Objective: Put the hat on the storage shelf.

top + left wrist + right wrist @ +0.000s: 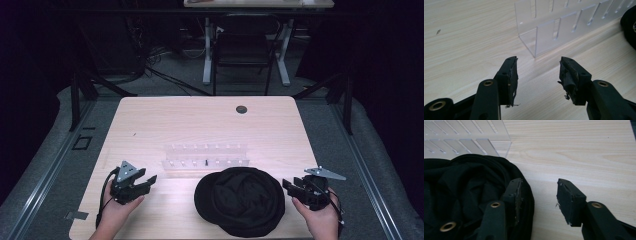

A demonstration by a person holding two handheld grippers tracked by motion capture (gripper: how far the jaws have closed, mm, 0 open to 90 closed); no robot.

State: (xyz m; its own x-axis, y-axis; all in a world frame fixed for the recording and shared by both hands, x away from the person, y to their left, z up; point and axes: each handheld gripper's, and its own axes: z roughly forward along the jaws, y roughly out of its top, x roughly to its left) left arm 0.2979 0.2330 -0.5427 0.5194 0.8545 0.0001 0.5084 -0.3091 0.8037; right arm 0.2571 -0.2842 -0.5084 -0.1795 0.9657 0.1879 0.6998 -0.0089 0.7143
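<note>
Hand-held grippers (150, 181) over pale wooden table (150, 125)

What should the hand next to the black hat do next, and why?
Probably ease the right gripper a little toward the black hat so its edge slips between the jaws, then close. The jaws stand open with nothing between them, one jaw lies over the hat's rim, the other over bare table. The left gripper is open, off near the clear rack.
</note>
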